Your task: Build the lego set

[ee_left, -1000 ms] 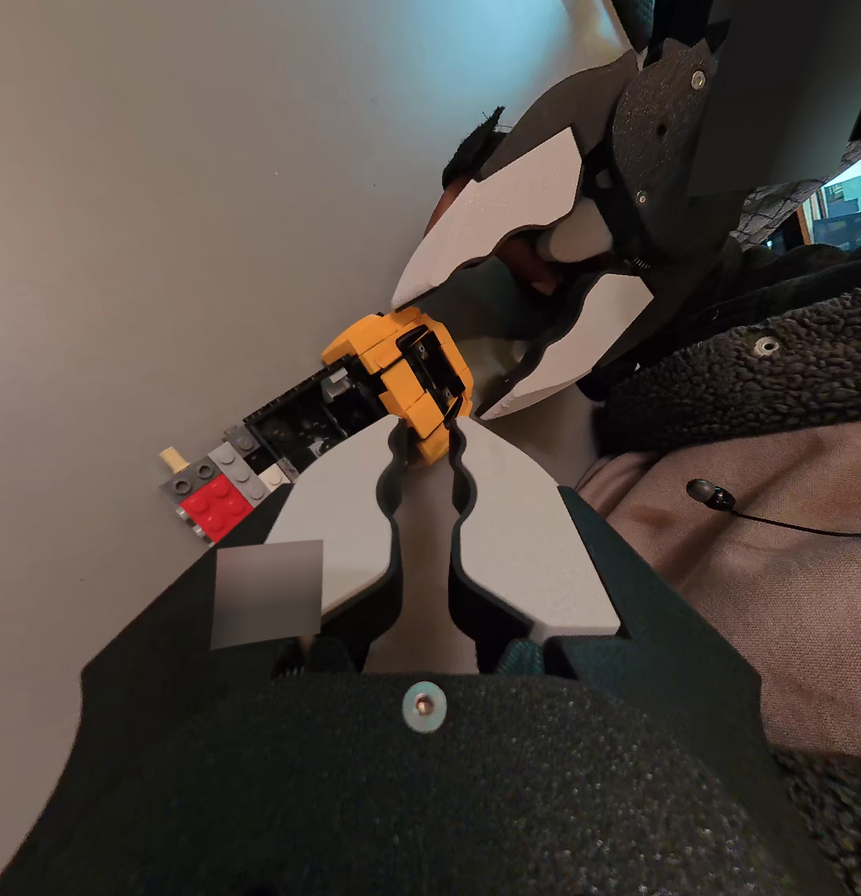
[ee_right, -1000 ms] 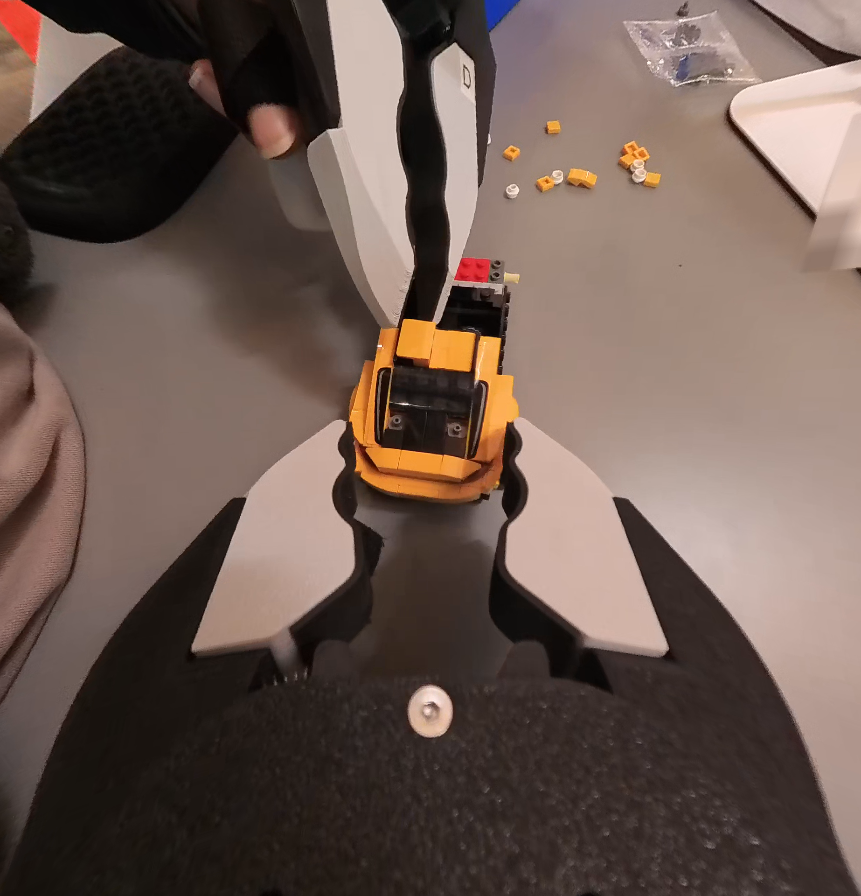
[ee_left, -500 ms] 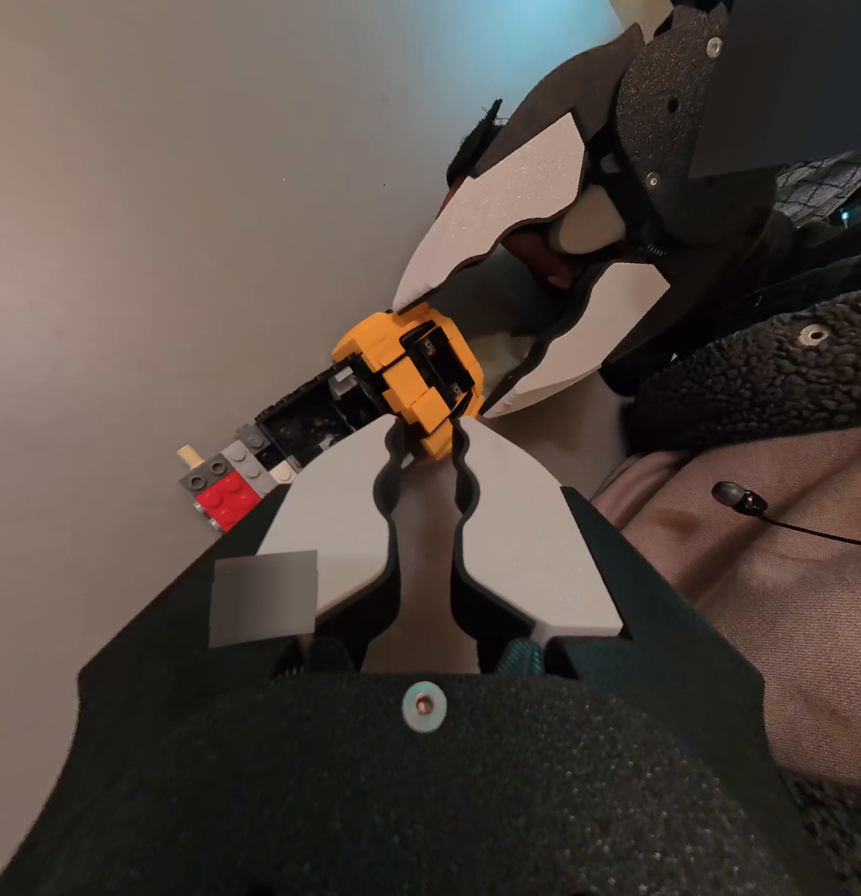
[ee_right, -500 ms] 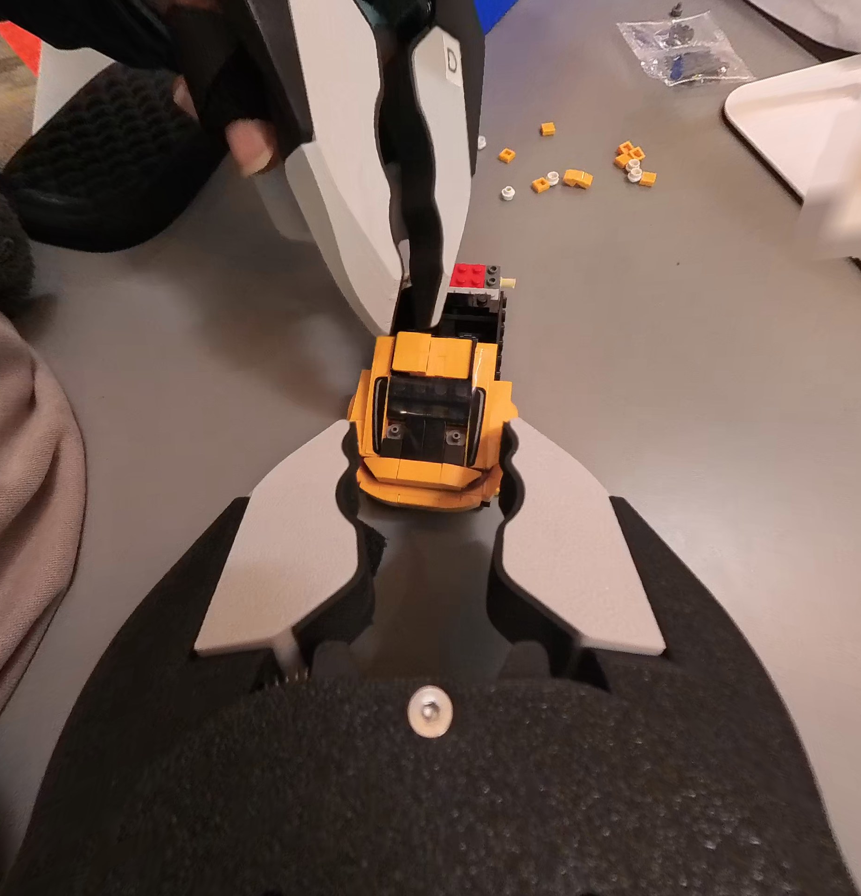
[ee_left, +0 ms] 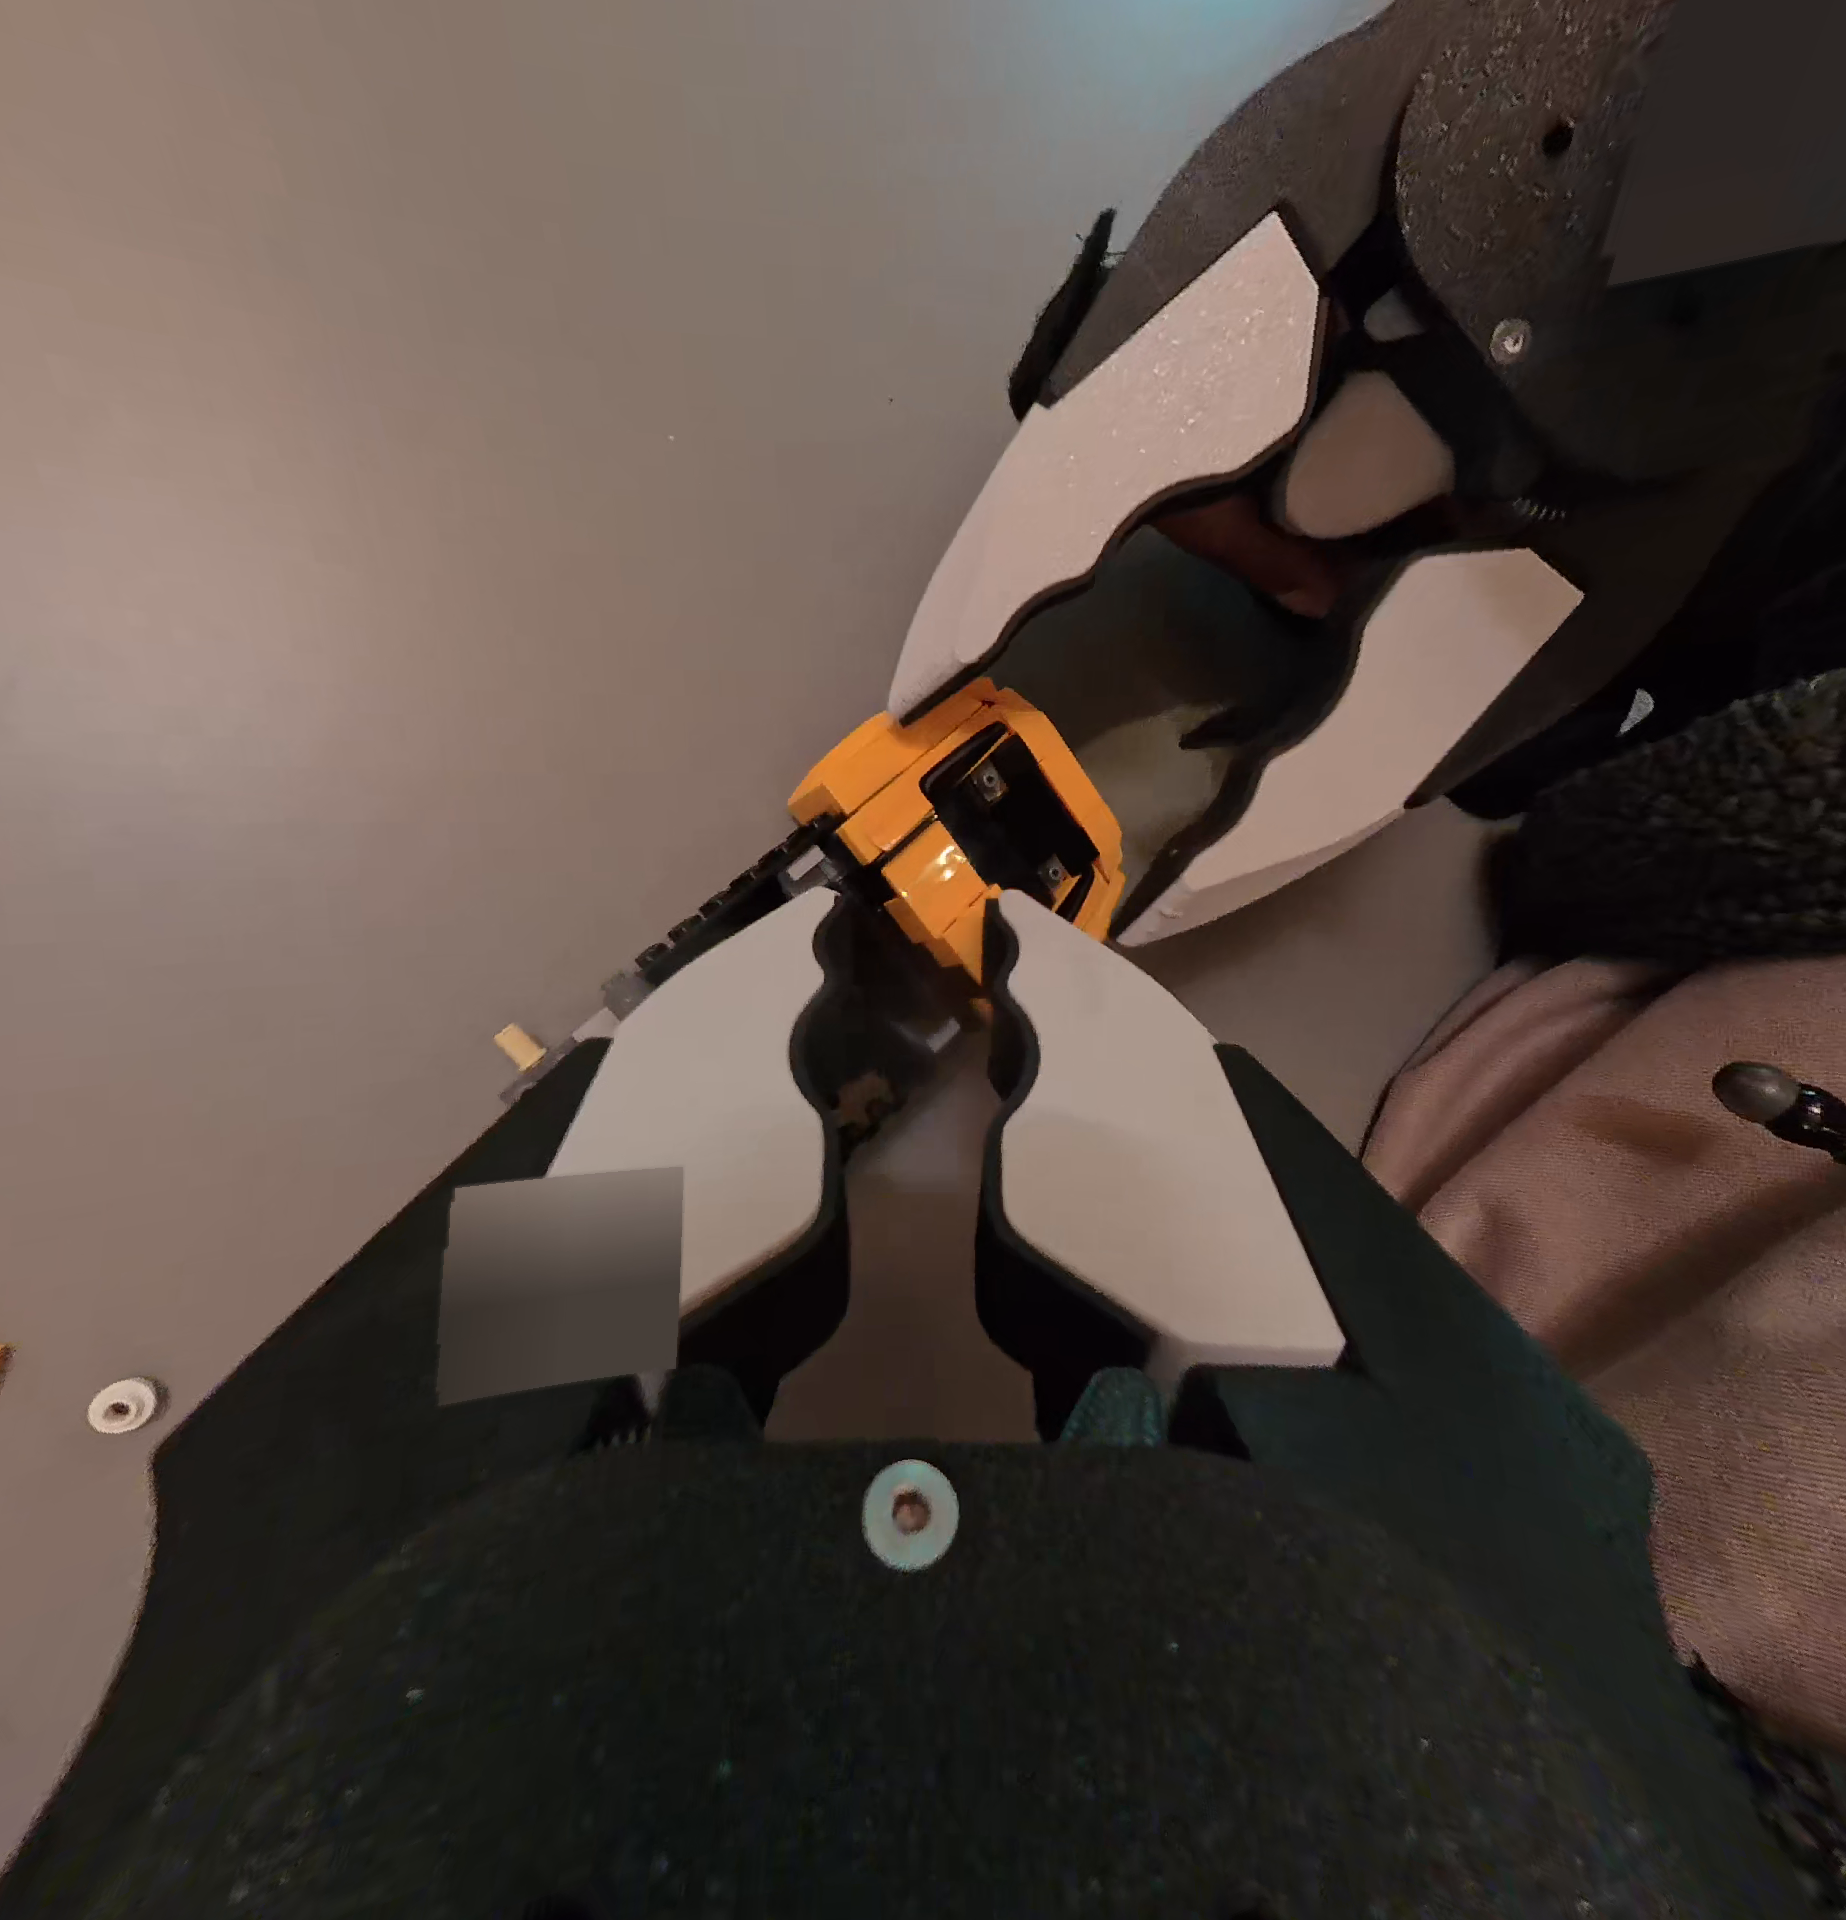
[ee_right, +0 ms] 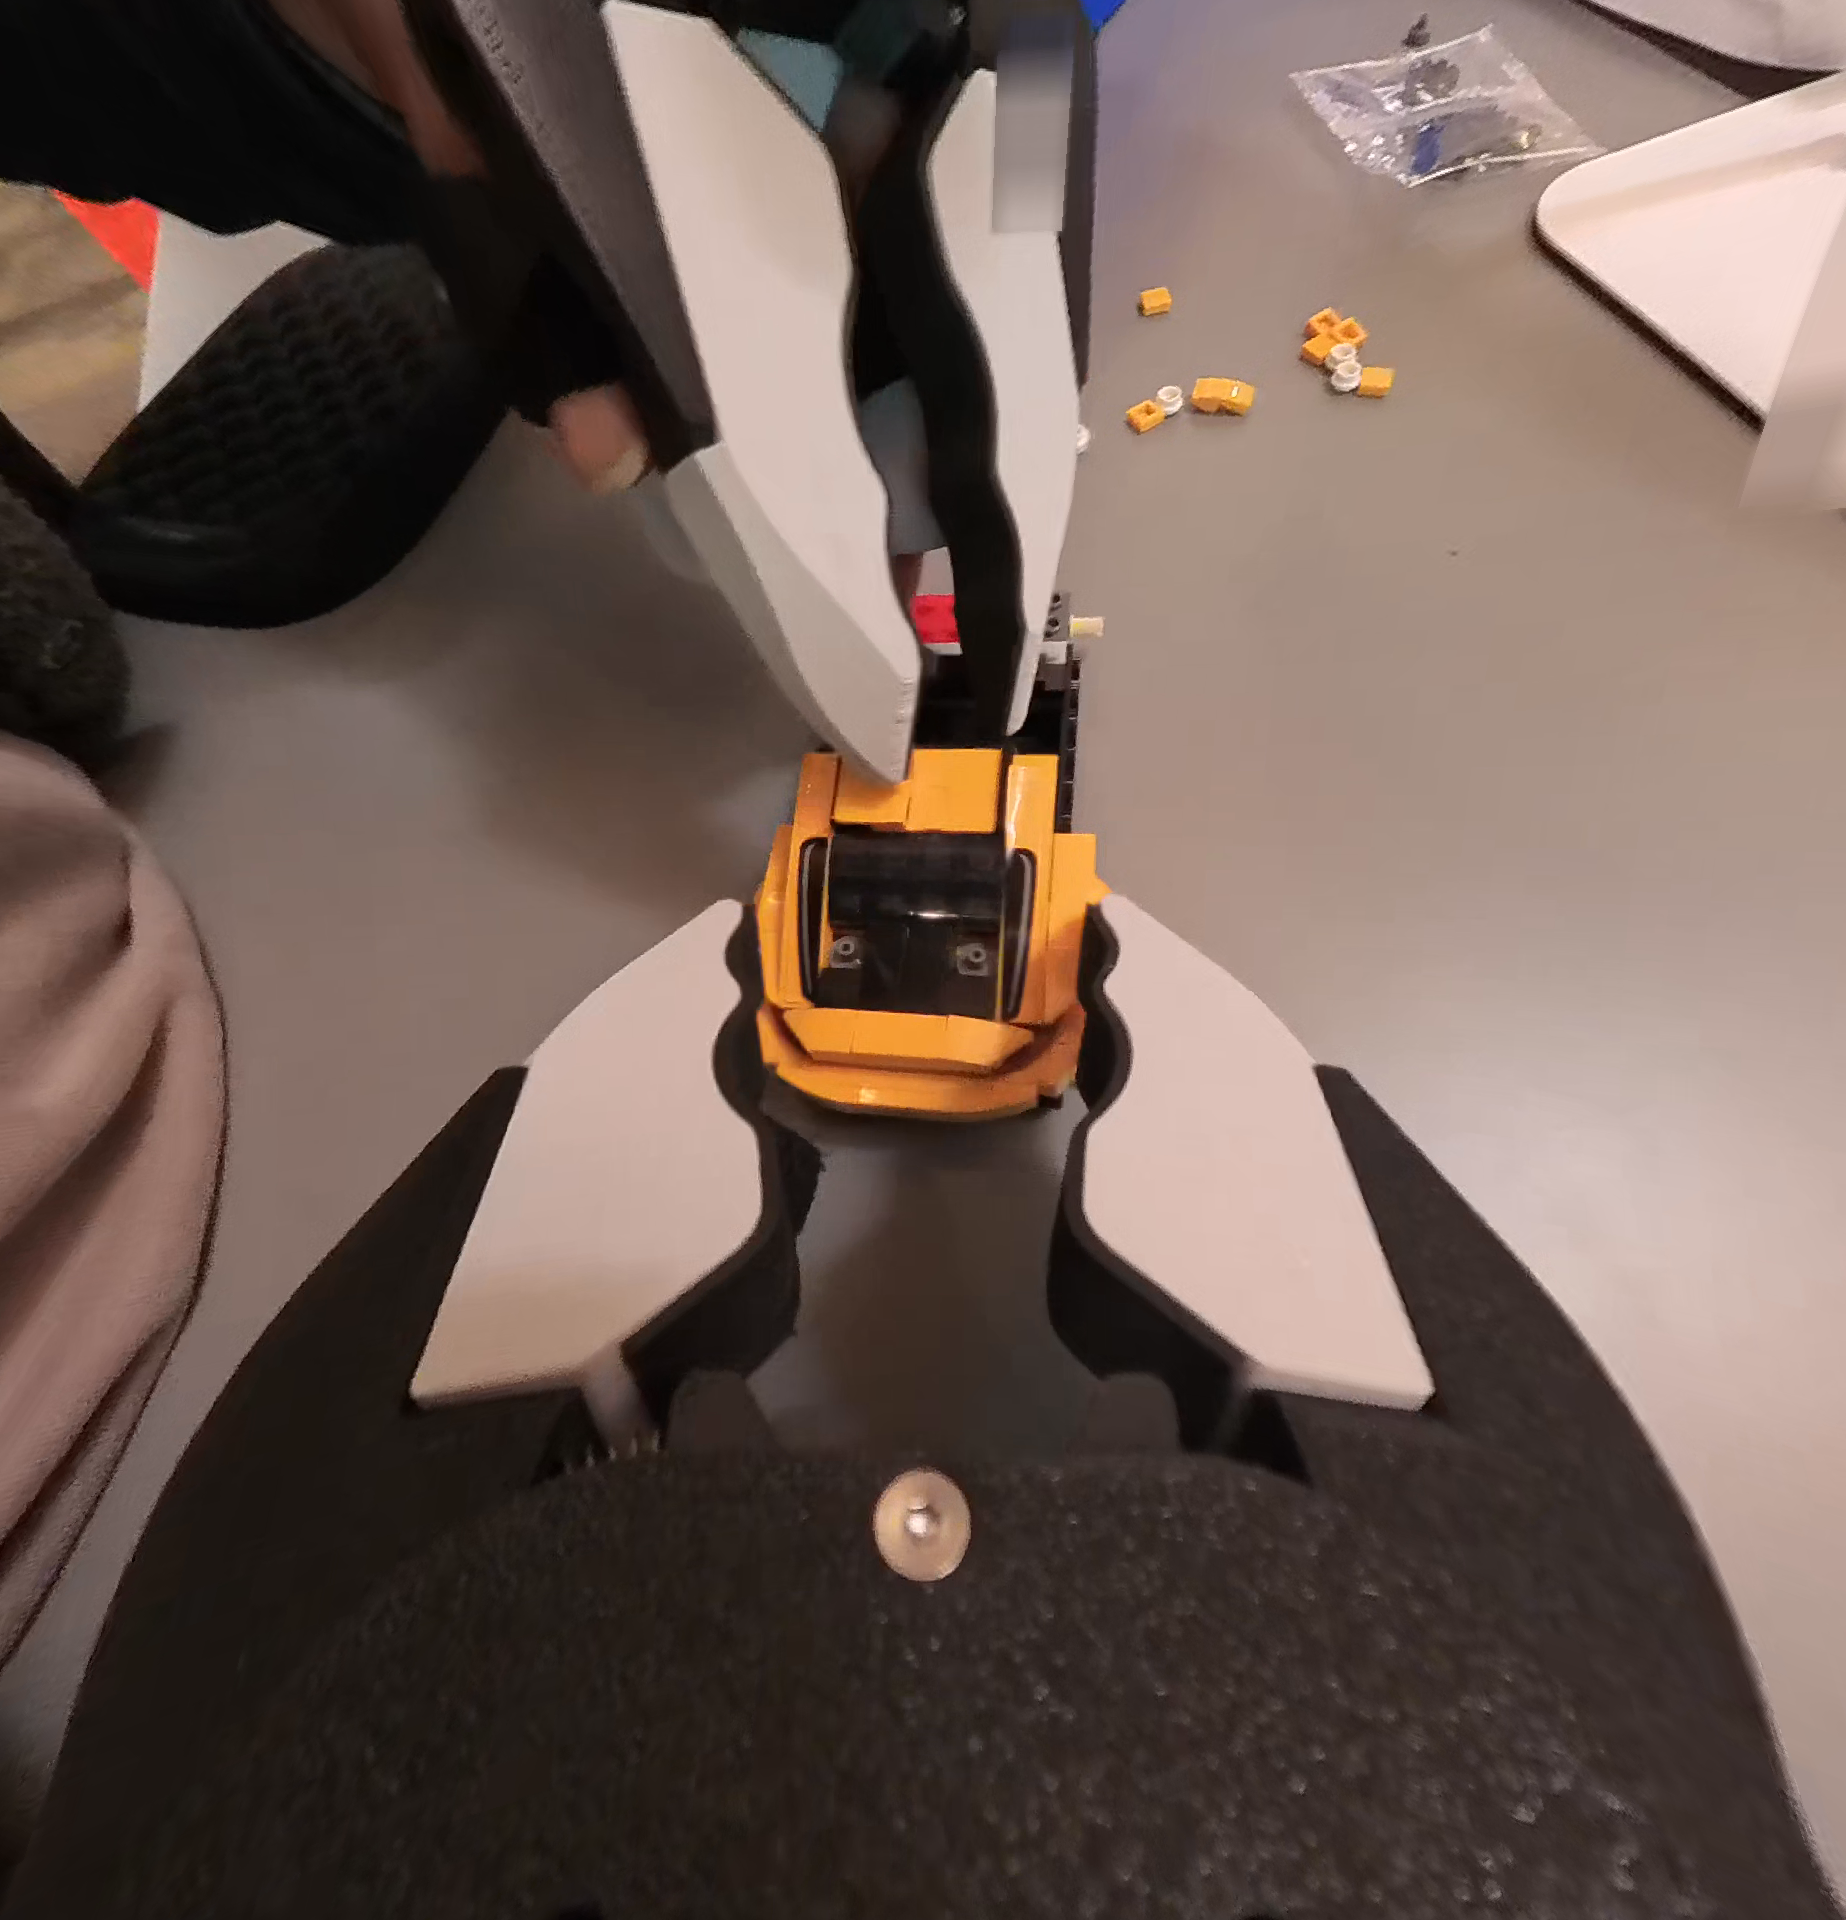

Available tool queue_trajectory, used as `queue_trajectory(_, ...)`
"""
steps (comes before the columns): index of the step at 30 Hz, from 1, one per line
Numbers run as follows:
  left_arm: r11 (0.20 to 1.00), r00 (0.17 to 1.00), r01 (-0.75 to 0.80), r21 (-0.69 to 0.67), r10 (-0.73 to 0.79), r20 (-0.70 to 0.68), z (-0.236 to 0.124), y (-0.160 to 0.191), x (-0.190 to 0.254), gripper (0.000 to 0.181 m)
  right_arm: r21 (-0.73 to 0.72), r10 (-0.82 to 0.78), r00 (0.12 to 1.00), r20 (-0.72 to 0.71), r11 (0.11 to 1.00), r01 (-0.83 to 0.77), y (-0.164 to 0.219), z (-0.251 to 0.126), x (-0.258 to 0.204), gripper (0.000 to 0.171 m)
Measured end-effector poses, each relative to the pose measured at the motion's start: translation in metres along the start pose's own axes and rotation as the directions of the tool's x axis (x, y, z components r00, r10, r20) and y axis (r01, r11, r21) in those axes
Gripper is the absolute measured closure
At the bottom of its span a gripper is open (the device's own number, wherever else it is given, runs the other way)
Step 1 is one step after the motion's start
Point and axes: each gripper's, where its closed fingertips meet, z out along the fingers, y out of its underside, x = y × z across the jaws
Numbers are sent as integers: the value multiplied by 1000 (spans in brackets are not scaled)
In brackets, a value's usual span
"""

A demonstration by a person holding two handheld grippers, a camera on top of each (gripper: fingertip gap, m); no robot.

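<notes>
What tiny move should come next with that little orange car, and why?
Probably a gentle downward press with the left gripper. Its tips rest on the orange roof tiles, while the right gripper clamps the car by its sides on the grey table, bracing it.

Glossy plastic lego car, matt table

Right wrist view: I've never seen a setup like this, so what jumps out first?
The half-built orange lego car stands on the grey table, its front clamped between the right gripper. The left gripper comes down from above, its tips at the car's roof. Loose orange pieces lie scattered behind, near a clear bag of parts.
</notes>
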Motion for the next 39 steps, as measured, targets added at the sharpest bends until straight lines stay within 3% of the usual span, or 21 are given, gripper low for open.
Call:
queue_trajectory(9,999,999,-26,-24,27,17,0,1,1,155,-50,-51,998,-38,998,49,6,9,-1,95)
queue_trajectory(13,997,996,-62,-42,65,63,2,2,-3,149,-51,-48,998,-35,998,46,7,9,-2,94)
queue_trajectory(30,986,998,0,-167,-10,-59,7,9,-2,150,-52,-73,996,-47,996,70,9,11,-1,95)
queue_trajectory(39,985,999,-1,-174,-5,-37,6,9,-1,151,-50,-74,996,-44,996,72,9,11,-2,99)
